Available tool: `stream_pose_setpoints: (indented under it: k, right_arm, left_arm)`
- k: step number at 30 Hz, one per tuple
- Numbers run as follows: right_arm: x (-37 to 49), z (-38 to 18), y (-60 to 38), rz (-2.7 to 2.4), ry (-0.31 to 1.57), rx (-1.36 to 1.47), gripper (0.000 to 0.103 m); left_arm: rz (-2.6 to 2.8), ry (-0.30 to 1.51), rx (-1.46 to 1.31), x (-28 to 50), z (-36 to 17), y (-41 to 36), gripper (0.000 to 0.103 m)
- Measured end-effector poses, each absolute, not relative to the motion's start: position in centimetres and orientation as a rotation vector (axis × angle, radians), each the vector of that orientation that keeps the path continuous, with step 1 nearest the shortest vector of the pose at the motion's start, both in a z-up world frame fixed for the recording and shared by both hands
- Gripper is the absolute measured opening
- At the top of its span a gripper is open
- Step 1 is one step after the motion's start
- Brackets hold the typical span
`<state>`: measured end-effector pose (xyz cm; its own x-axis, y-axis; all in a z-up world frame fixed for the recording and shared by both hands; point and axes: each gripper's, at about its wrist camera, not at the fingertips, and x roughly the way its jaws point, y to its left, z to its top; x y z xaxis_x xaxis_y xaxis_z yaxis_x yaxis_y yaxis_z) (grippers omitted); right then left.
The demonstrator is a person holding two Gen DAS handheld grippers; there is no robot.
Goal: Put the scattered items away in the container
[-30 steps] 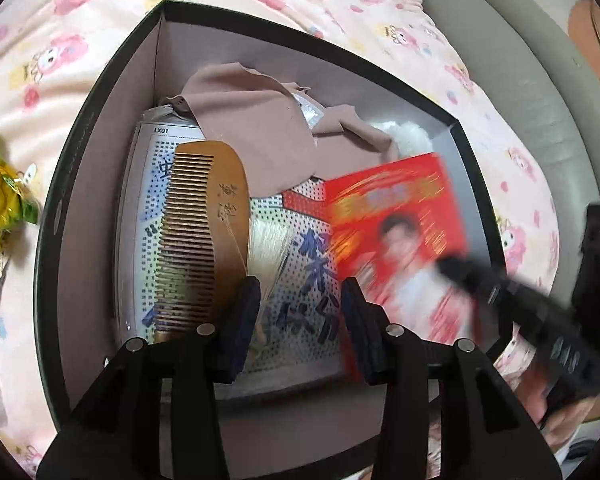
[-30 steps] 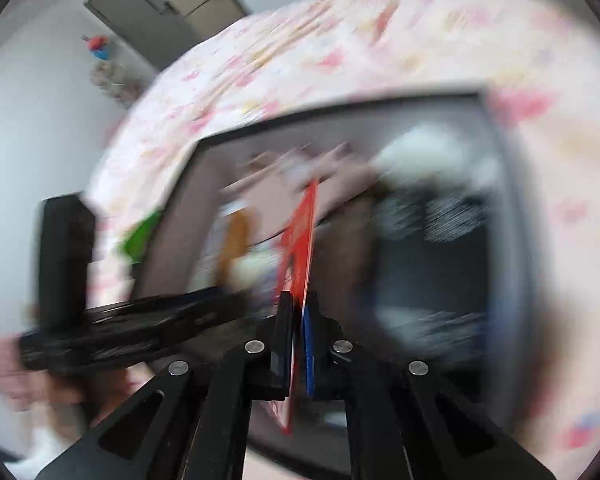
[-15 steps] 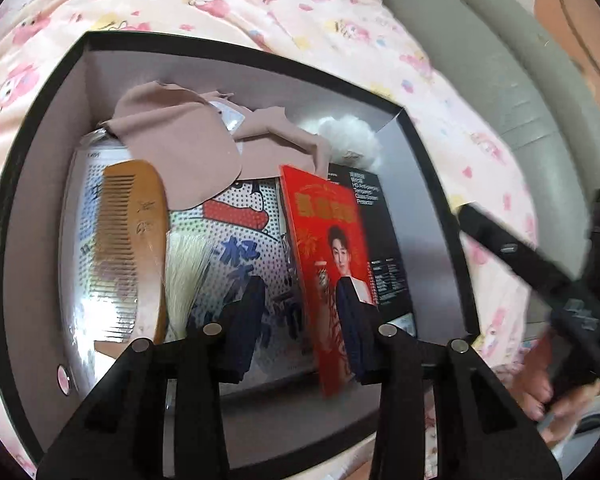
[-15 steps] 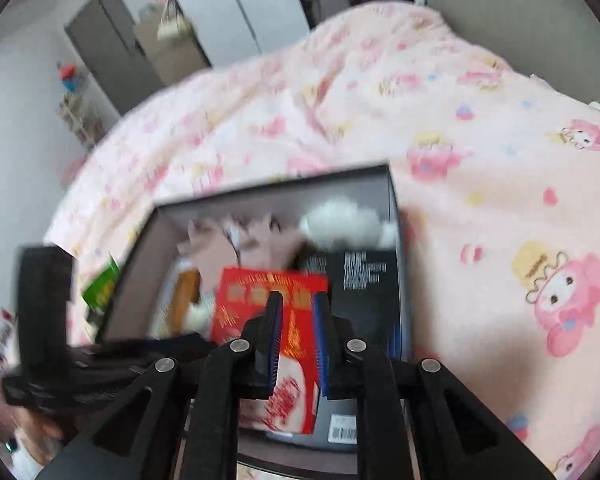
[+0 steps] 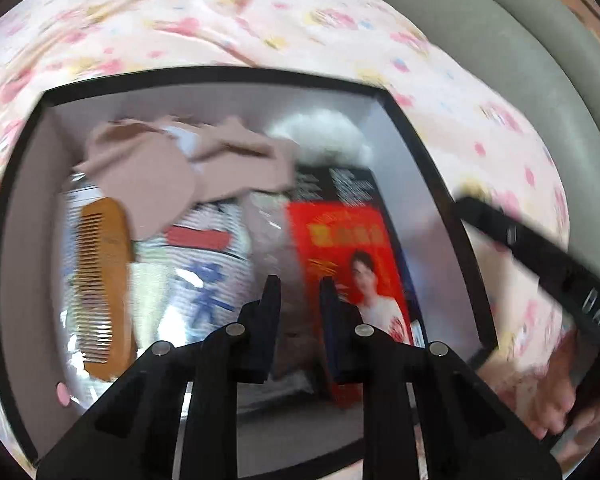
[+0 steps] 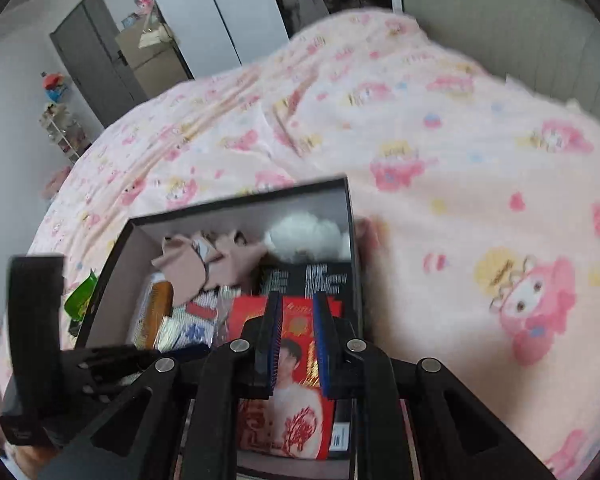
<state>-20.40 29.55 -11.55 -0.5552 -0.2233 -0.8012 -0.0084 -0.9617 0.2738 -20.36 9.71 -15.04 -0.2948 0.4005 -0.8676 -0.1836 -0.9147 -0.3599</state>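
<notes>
Black plastic, both of them: the left claw (image 5: 296,292) hangs over the near part of the box (image 5: 424,148) with its jaws narrowly apart, having just been closing, and nothing is pinched between the pads. The right claw (image 6: 296,316) also stands a narrow gap open, its jaws having just parted; it grasps nothing, and the red packet (image 6: 288,412) lies flat beneath it, released into the box.

The box is rigid card — black rim, pale grey walls inside — and sits on a bed (image 6: 440,184) covered in soft pink cloth printed with cartoon figures. Inside, from the left wrist view:
- a wooden comb (image 5: 100,276), amber, arched along its back, fine teeth, lying at the left on a shiny printed bag (image 5: 208,280);
- limp beige cloth (image 5: 168,176), crumpled, at the far left;
- a white fluffy ball (image 5: 324,136) in the far right corner;
- a flat black carton (image 5: 340,188) with small white print, under the glossy red packet that shows a person's picture, on the right side.

Outside the box, by its left wall, a crinkled green wrapper (image 6: 80,294) rests on the bed. A person's hand (image 5: 548,396) grips the right claw's handle at the near right — blurred.
</notes>
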Motion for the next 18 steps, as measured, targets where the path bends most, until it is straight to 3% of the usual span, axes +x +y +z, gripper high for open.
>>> stream_pose_setpoints:
  k: [6, 14, 18]
  right_arm:
    - [-20.5, -11.6, 30.6, -2.629, -0.504, 1.402, 0.012]
    - [-20.6, -11.3, 32.2, -2.666, -0.596, 1.384, 0.013]
    - [-20.8, -11.6, 31.9, -2.647, -0.588, 1.402, 0.013]
  left_arm:
    - [2.145, -0.378, -1.575, -20.6, -16.1, 10.8, 0.018]
    - [2.081, -0.329, -1.701, -21.9, -17.6, 14.7, 0.018]
    - [2.074, -0.32, -1.768, -22.7, -18.2, 15.7, 0.023]
